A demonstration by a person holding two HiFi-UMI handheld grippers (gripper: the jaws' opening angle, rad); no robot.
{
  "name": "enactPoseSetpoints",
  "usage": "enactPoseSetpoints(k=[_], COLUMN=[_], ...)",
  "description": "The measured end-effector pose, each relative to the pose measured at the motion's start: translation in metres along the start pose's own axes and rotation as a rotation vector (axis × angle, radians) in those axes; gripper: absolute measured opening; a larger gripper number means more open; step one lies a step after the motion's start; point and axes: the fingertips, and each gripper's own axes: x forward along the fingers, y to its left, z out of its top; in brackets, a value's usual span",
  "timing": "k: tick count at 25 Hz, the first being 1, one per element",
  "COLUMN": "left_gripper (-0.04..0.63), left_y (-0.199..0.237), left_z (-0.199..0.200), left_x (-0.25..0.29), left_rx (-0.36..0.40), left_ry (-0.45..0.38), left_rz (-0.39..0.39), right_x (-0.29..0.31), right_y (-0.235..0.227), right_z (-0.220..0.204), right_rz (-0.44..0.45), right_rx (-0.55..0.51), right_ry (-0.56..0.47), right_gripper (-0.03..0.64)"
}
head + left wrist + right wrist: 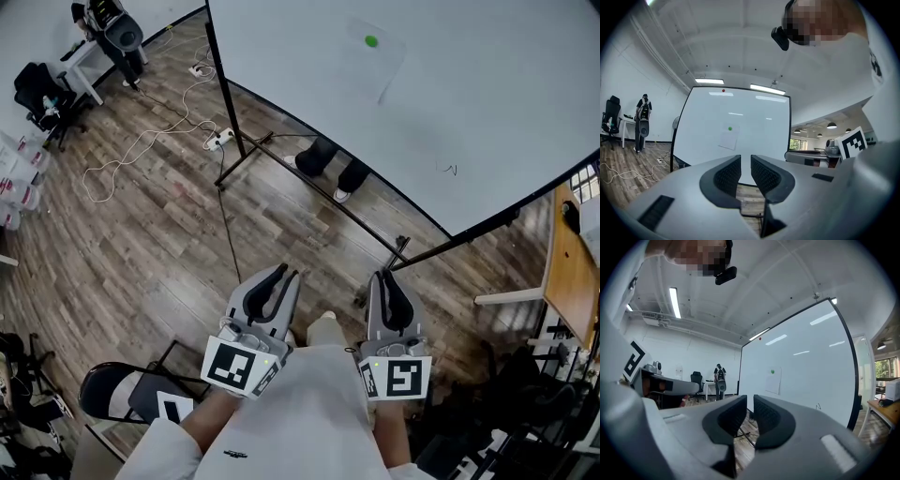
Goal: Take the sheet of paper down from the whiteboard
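Observation:
A white sheet of paper (pixel 378 64) hangs on the whiteboard (pixel 487 122), pinned at its top by a green magnet (pixel 371 41). Both grippers are held level, close to the person's body and well short of the board. The left gripper (pixel 286 273) and the right gripper (pixel 386 275) each show a narrow gap between the pads with nothing in it. In the left gripper view the sheet (pixel 729 139) shows above the left gripper (pixel 746 160). In the right gripper view the sheet (pixel 773 382) lies above and right of the right gripper (pixel 750 400).
The whiteboard stands on a black frame (pixel 246 157) on a wood floor. A power strip with cables (pixel 217 141) lies left of it, and someone's shoes (pixel 326 161) show behind the board. A black chair (pixel 117 392) is at lower left, a wooden desk (pixel 568 272) at right.

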Motion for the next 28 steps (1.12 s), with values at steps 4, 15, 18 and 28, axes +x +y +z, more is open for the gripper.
enactPoseSetpoints(k=[4, 15, 18, 28], left_gripper=[0.064, 0.092, 0.107, 0.129], left_y=[0.013, 0.063, 0.074, 0.099], left_z=[0.004, 0.019, 0.026, 0.057], left_x=[0.014, 0.121, 0.167, 0.295], left_rx=[0.001, 0.036, 0.040, 0.054], left_ry=[-0.004, -0.006, -0.002, -0.013], left_rz=[-0.008, -0.005, -0.005, 0.014], right_x=[0.018, 0.124, 0.162, 0.265], right_y=[-0.003, -0.058, -0.087, -0.169], right_z=[0.002, -0.009, -0.007, 0.002], right_rz=[-0.008, 0.006, 0.013, 0.060], right_rx=[-0.004, 0.024, 0.026, 0.040], right_ry=[-0.003, -0.011, -0.013, -0.017], right_gripper=[0.066, 0.106, 0.110, 0.110])
